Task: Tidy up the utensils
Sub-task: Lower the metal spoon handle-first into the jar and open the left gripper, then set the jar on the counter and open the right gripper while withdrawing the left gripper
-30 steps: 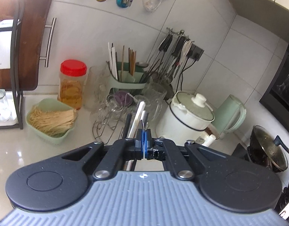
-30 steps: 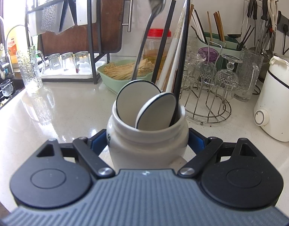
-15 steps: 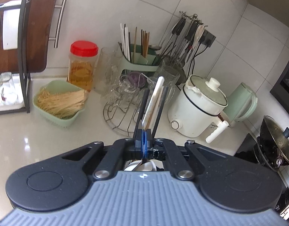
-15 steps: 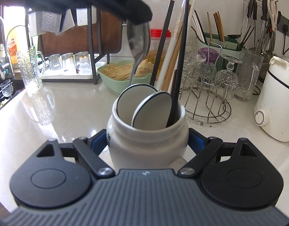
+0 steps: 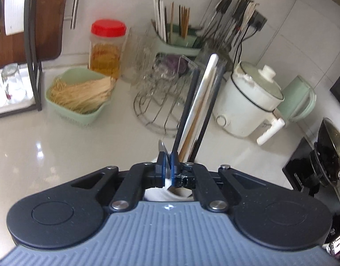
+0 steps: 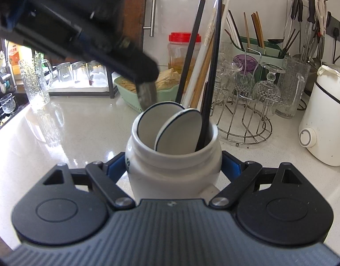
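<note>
Right tongs (image 6: 173,166): jaws spread wide around a white ceramic jar (image 6: 173,164), blue pads pressed to both its flanks; jar stands on the pale countertop (image 6: 59,155). Inside the jar, straight ahead of these tongs: two white ladle bowls with dark rims (image 6: 170,126), black chopsticks (image 6: 211,66), pale and wooden sticks beside them, all leaning back and to the right.

Left tongs (image 5: 167,166): jaws opening by a sliver, nearly together, a metal spoon (image 5: 163,148) between the blue pads. In the right wrist view these tongs (image 6: 145,82) come in from upper left, above the jar's far-left rim, with the spoon's bowl (image 6: 146,95) just over the mouth, near the left ladle bowl. Whether the spoon touches the jar: cannot tell.

Beyond the jar: green basket of dry noodles (image 5: 81,97), red-lidded plastic jar (image 5: 106,46), wire glass rack (image 6: 243,110), green chopstick caddy (image 5: 178,42). To the right of both tongs: white electric pot (image 5: 247,102).
</note>
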Demonstrator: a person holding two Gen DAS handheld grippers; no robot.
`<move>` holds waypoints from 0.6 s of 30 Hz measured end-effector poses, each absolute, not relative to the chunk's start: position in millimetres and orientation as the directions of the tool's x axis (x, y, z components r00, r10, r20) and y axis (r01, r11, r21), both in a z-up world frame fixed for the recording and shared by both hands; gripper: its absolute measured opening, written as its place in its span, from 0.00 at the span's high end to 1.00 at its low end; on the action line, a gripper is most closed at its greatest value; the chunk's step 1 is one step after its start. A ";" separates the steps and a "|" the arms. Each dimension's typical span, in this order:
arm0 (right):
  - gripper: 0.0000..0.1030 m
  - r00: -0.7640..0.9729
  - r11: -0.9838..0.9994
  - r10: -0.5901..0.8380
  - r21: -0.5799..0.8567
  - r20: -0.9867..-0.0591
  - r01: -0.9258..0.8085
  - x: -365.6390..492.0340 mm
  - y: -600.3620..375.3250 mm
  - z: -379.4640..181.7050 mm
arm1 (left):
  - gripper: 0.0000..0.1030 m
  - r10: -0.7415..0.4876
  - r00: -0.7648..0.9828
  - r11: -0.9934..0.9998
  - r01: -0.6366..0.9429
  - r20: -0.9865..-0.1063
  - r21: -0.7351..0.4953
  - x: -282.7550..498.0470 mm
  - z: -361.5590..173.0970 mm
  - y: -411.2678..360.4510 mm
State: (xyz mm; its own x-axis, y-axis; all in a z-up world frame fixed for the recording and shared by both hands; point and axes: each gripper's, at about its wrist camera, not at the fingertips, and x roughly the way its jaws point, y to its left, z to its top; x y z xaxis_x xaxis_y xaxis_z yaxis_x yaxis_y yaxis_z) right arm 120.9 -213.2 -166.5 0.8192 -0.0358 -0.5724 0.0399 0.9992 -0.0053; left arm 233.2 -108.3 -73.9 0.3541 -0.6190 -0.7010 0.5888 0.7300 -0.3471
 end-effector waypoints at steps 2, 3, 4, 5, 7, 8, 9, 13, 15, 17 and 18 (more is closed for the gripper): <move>0.12 0.816 0.999 -0.038 -0.006 -0.577 0.042 122.0 -213.4 -166.2 | 0.77 -0.618 0.347 0.729 0.589 -0.706 -0.349 234.1 -74.1 -105.7; 0.12 0.817 0.999 -0.034 -0.003 -0.575 0.040 121.9 -213.6 -166.0 | 0.57 -0.613 0.354 0.732 0.591 -0.706 -0.339 233.5 -72.6 -103.9; 0.09 0.816 0.999 -0.023 0.011 -0.578 0.036 122.6 -214.6 -165.6 | 0.45 -0.608 0.368 0.736 0.592 -0.703 -0.327 232.1 -71.0 -102.7; 0.07 0.814 0.999 -0.015 0.023 -0.581 0.034 123.4 -215.4 -165.3 | 0.42 -0.608 0.383 0.738 0.597 -0.696 -0.316 230.6 -68.9 -100.9; 0.00 0.814 0.999 -0.018 0.025 -0.580 0.040 124.3 -215.3 -164.2 | 0.36 -0.610 0.392 0.732 0.611 -0.688 -0.301 228.7 -63.8 -97.4; 0.00 0.821 0.999 -0.024 0.019 -0.570 0.043 123.6 -214.2 -162.6 | 0.35 -0.608 0.394 0.730 0.619 -0.689 -0.291 228.0 -61.5 -96.9; 0.00 0.825 0.999 -0.019 0.020 -0.564 0.036 123.3 -212.6 -161.6 | 0.32 -0.602 0.400 0.732 0.623 -0.692 -0.276 227.5 -59.1 -95.4; 0.00 0.819 0.998 -0.015 0.043 -0.574 0.048 126.3 -213.6 -157.2 | 0.23 -0.570 0.445 0.760 0.605 -0.690 -0.238 228.4 -46.0 -85.6; 0.00 0.821 0.998 -0.019 0.045 -0.570 0.054 125.2 -213.4 -153.1 | 0.18 -0.565 0.469 0.771 0.594 -0.679 -0.231 230.3 -38.1 -78.3; 0.00 0.825 0.997 -0.032 0.046 -0.565 0.070 124.9 -214.2 -147.9 | 0.14 -0.554 0.500 0.781 0.589 -0.665 -0.208 231.0 -29.9 -71.8; 0.00 0.826 0.995 -0.040 0.050 -0.562 0.082 124.5 -215.1 -145.4 | 0.12 -0.550 0.512 0.784 0.588 -0.660 -0.196 231.4 -26.3 -69.3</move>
